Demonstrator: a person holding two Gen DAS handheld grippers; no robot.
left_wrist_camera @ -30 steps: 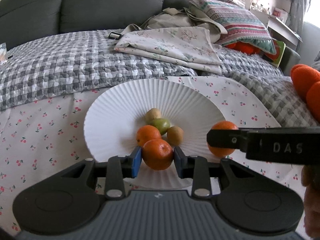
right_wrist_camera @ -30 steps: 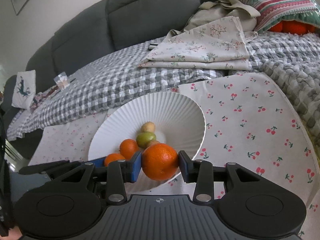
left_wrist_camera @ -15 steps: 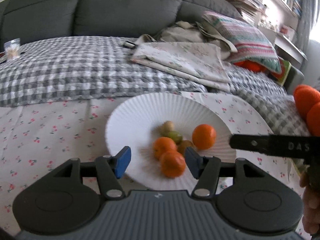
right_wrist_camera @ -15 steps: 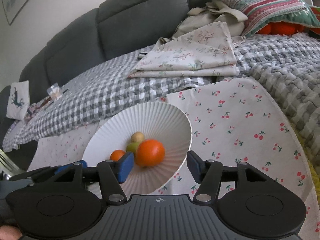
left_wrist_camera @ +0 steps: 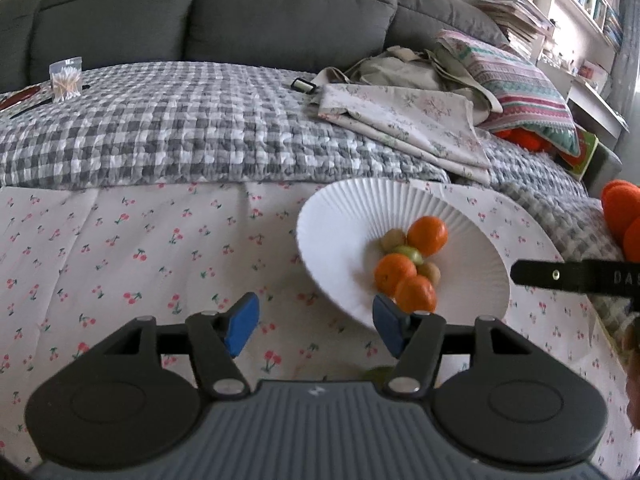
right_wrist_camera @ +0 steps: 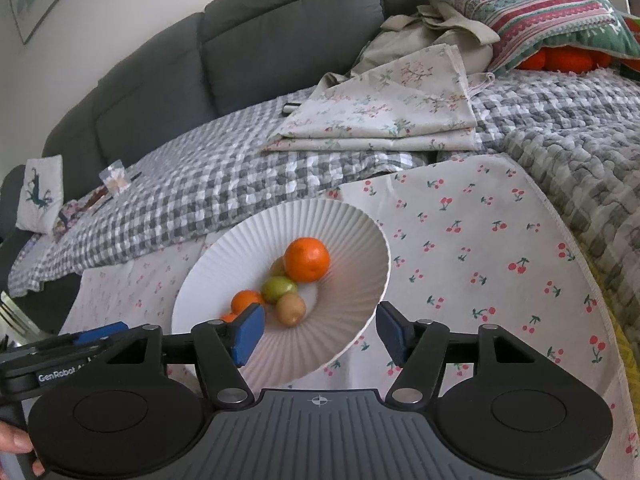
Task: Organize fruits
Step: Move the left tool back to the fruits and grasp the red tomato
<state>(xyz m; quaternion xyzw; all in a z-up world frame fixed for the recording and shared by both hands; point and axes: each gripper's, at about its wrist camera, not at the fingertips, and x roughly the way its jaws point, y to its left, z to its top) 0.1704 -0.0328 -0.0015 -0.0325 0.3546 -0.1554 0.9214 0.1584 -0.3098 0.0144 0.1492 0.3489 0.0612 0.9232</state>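
Both oranges released into ribbed bowl (right_wrist_camera: 352, 216); both grippers' jaws wide, empty. Left gripper (right_wrist_camera: 100, 332) labelled "GenRobot".

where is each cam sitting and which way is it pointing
Left wrist: rides on the left tongs, looking forward over the cherry-print cloth to the sofa; open blue pads and the right tongs' finger at the right edge show.
Right wrist: rides on the right tongs, looking down into the white plate; open pads, the left tongs and a fingertip at lower left show.
Shared: the plate with its oranges, and the folded floral cloth.
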